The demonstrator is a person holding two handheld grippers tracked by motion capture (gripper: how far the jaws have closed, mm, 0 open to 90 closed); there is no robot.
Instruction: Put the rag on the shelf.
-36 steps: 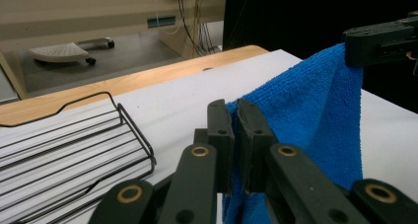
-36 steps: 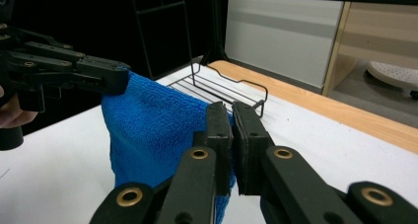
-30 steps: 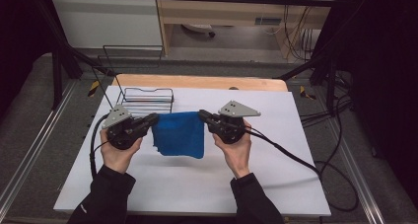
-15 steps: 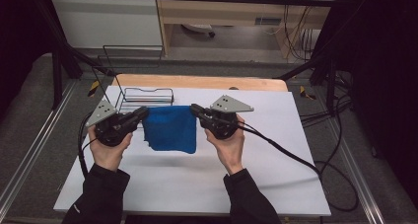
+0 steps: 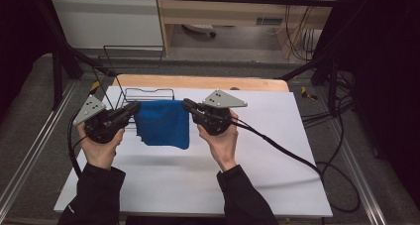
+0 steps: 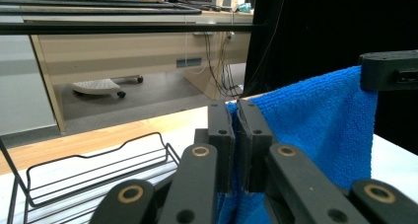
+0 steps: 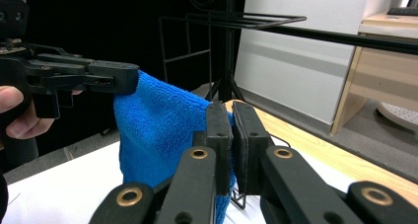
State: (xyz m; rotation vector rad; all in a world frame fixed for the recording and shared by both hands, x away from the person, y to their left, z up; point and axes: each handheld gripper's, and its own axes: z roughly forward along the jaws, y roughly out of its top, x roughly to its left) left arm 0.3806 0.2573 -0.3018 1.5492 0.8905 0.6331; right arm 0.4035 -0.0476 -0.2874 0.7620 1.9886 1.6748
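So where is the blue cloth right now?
In the high view the blue cloth hangs above the white table, stretched between the left gripper and right gripper, just in front of the wire rack.

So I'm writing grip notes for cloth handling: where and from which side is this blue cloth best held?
By its two top corners, one gripper from each side, as the left gripper and right gripper hold it now. The blue cloth is limp, so it hangs flat between them.

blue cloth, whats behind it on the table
A black wire rack stands behind the hanging blue microfibre cloth; its right end shows above the cloth's top edge. Its lower right part is covered.
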